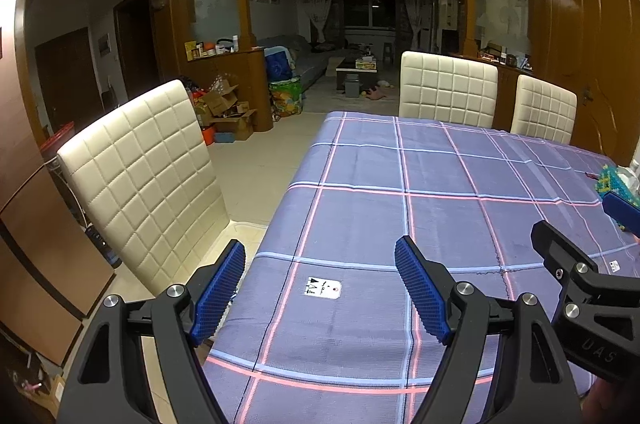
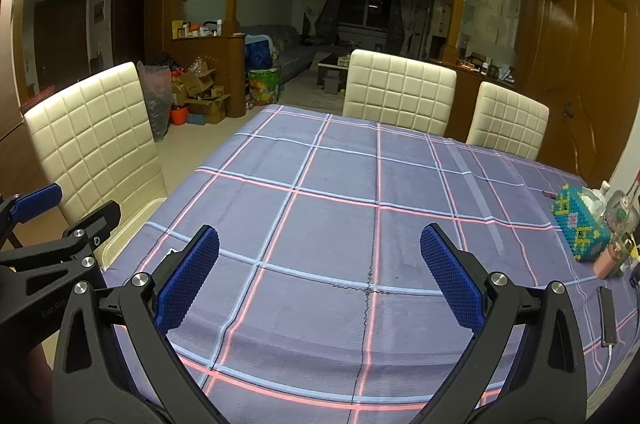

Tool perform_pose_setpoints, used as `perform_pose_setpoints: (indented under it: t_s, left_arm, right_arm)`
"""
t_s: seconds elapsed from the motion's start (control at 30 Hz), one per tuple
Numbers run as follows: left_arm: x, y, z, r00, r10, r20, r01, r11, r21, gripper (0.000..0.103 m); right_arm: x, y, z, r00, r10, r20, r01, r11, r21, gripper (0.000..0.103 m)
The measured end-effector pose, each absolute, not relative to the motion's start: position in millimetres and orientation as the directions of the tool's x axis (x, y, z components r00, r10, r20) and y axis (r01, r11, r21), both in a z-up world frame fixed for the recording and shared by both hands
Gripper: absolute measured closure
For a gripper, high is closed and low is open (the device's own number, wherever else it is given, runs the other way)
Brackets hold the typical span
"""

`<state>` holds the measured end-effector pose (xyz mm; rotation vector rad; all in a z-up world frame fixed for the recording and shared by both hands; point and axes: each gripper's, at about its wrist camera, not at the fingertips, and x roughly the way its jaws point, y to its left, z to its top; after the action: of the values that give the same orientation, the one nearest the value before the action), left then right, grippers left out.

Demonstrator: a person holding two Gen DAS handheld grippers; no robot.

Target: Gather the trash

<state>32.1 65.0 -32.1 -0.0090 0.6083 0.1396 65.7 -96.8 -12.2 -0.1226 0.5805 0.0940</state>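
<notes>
Two empty hand-held grippers poised over a bare checked bench

The left hand-held gripper [image 1: 320, 284] and right hand-held gripper [image 2: 320, 272] both stood apart, holding nothing. Between the left one's pads lay a small white paper tag [image 1: 323, 287], flat on the tablecloth [image 2: 340, 216]: likely the trash, light, limp and best pinched at an edge. The cloth's left edge [image 1: 256, 248] ran close by; open room stretched ahead toward the white chairs [image 2: 400, 88], with clutter only at far right.
</notes>
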Motion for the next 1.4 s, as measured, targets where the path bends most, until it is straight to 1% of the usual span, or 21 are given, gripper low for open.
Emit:
perform_pose_setpoints:
  t_s: [1.4]
  left_arm:
    - [29, 98, -44, 0.804, 0.119, -0.582, -0.165, 0.986, -0.026, 0.028]
  right_arm:
    - [68, -64, -17, 0.819, 0.067, -0.569, -0.172, 0.976, -0.133, 0.004]
